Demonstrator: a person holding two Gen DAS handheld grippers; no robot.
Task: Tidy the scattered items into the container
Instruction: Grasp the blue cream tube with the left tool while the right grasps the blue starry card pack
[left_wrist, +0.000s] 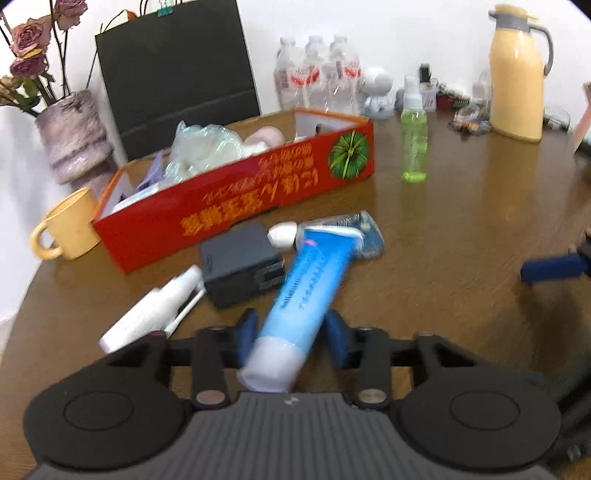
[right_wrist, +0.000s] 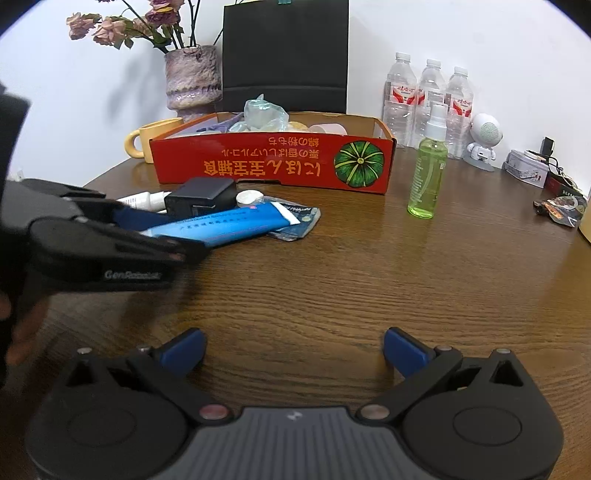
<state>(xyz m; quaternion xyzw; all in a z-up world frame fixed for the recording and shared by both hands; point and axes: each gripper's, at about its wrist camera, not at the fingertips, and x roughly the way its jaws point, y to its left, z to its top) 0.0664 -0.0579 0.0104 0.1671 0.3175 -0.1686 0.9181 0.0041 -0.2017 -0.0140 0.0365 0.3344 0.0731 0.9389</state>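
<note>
My left gripper (left_wrist: 291, 341) is shut on the blue tube (left_wrist: 299, 291) near its white crimped end; the tube's far end rests over a blue sachet (left_wrist: 365, 236). The same tube (right_wrist: 225, 225) shows in the right wrist view, with the left gripper (right_wrist: 122, 236) around it. Beside it lie a black box (left_wrist: 240, 269), a white spray bottle (left_wrist: 147, 314) and a white round cap (left_wrist: 282, 234). The red box (left_wrist: 236, 206) (right_wrist: 273, 162) stands behind them, holding plastic bags and other items. My right gripper (right_wrist: 291, 350) is open and empty above the bare table.
A green spray bottle (right_wrist: 428, 173) stands right of the red box. A yellow mug (left_wrist: 62, 229), a vase of dried roses (left_wrist: 74, 136), water bottles (right_wrist: 428, 99), a yellow thermos (left_wrist: 517, 74) and small clutter line the back of the round wooden table (right_wrist: 332, 277).
</note>
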